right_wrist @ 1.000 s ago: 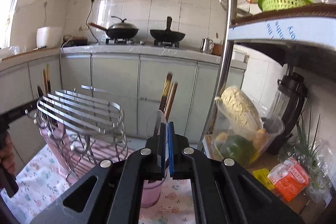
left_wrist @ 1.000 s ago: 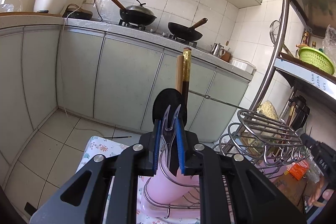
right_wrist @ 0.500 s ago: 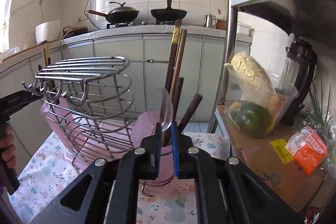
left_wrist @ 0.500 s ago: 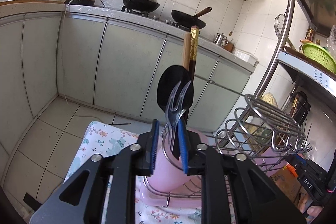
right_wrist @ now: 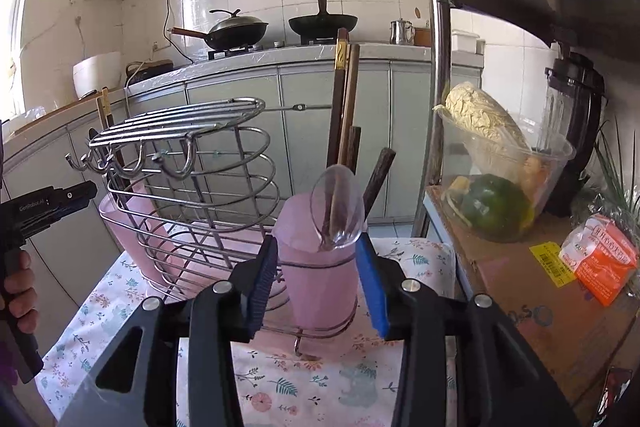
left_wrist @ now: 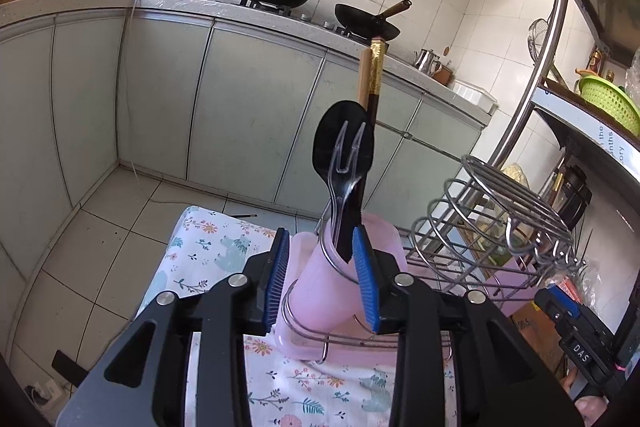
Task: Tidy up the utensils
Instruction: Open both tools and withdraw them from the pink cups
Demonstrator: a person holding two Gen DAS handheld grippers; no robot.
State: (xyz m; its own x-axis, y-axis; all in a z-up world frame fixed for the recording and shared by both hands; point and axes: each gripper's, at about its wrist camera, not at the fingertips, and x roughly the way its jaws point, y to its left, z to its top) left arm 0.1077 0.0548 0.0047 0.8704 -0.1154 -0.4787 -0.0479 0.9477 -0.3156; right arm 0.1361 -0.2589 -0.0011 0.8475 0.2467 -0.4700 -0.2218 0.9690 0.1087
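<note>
Two hand-held grippers opening, left (left_wrist: pixel 322 273) around clear fork (left_wrist: pixel 343 183), right (right_wrist: pixel 318 281) around clear spoon (right_wrist: pixel 337 207)

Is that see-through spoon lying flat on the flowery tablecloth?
No, the clear spoon stands bowl-up in the pink cup beside brown chopsticks, above the cloth.

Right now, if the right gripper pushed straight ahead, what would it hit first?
Probably the pink plastic utensil cup between the opening right gripper jaws, with the clear plastic spoon inside; depth is uncertain.
</note>
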